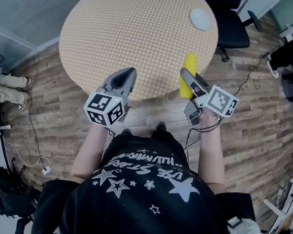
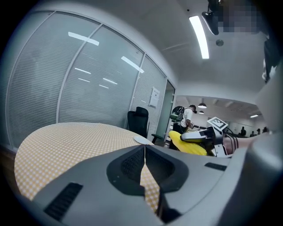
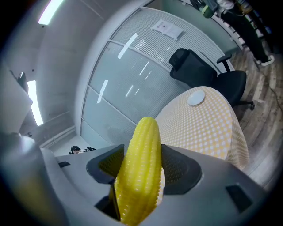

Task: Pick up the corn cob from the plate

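1. Head view, edges: the round table (image 1: 138,32) has a yellow checked cloth. Its near edge curves just ahead of the person, with wood floor (image 1: 258,123) on every side. An office chair (image 1: 231,24) stands against the far right rim.
2. Head view, room: a white plate (image 1: 200,19) sits near the far right rim. A wide stretch of cloth lies between it and both grippers.
3. Head view, grippers: the left gripper (image 1: 130,73) reaches just over the near edge. The right gripper (image 1: 187,78) is at the near right edge and holds the corn cob (image 1: 190,64), tip pointing toward the plate and well apart from it.
4. Left gripper view: the left gripper (image 2: 144,152) has its jaws pressed together with nothing between them, low over the cloth (image 2: 66,141). A blinded glass wall (image 2: 66,79) runs along the left. The plate (image 2: 142,140) shows thin at the far edge, with the chair (image 2: 139,119) behind it. The cob (image 2: 188,143) shows at right in the right gripper (image 2: 199,137).
5. Right gripper view: the right gripper (image 3: 141,154) has its jaws clamped on the cob (image 3: 141,167), lifted clear of the plate (image 3: 196,98). The table edge (image 3: 236,132) drops away to the right.
6. Cob appearance: bright yellow, glossy, with even kernel rows running lengthwise, tapering to a rounded tip that juts past the jaws.
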Available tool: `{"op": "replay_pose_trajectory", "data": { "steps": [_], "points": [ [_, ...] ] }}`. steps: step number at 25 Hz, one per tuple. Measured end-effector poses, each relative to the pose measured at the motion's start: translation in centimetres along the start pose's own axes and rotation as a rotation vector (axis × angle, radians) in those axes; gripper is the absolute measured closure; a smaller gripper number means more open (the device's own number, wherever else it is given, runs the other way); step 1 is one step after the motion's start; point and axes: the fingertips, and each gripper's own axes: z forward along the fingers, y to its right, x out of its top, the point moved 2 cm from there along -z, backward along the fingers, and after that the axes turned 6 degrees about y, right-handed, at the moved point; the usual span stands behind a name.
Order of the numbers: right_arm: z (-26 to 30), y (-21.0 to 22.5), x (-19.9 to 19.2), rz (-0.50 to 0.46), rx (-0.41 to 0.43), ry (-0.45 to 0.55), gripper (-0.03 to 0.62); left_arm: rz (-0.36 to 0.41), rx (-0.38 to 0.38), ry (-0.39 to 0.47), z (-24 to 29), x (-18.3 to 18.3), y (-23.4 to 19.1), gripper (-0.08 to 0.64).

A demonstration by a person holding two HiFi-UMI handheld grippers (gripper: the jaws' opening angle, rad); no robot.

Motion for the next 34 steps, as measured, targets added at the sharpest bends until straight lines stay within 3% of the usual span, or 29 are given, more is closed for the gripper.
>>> {"op": "replay_pose_trajectory", "data": {
  "steps": [14,25,34],
  "points": [
    [0.2,-7.5,-6.7,-0.063,-0.089,0.174,0.328,0.017,-0.146,0.049,-8.5,1.8,-5.0,0.551],
    [0.5,-12.9,-13.3,-0.117,-0.116,0.197,0.328,0.020,-0.187,0.061,-15.1,1.7,-8.5,0.551],
    [0.1,-14.5,-16.2,-0.172,-0.135,0.181,0.328,0.002,-0.197,0.054,-17.4,0.5,-9.6,0.551]
  ]
}}
